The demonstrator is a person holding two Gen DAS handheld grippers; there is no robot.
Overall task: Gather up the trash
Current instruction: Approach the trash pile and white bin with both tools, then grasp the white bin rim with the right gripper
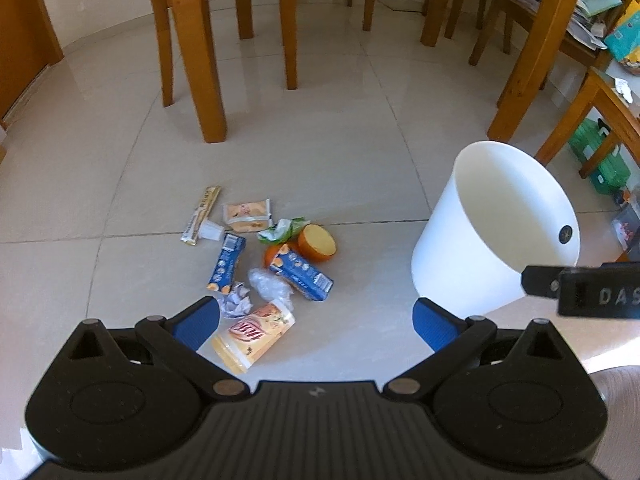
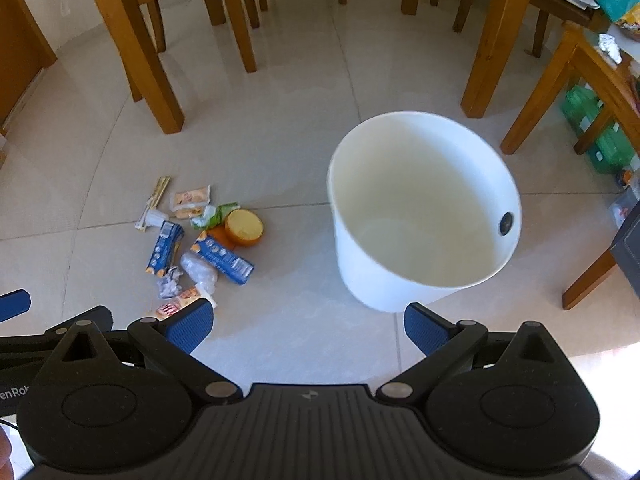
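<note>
Left tool (image 1: 316, 320): you hold it spread wide, empty, angled down over the near edge of the trash pile (image 1: 260, 260).
Right tool (image 2: 308, 326): yours is released too, fingers apart, low before the white bin (image 2: 420, 280).
Trash: heaped on the floor (image 1: 340, 152), left of the bin.
Bin: upright, nothing inside.

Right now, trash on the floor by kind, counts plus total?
Blue cartons: 2
Snack wrappers/packets: 3
Printed paper cup: 1
Small white cup: 1
Orange round tub: 1
Crumpled paper: 1
Clear crumpled plastic: 1
Total: 10
White bin looks empty.
</note>
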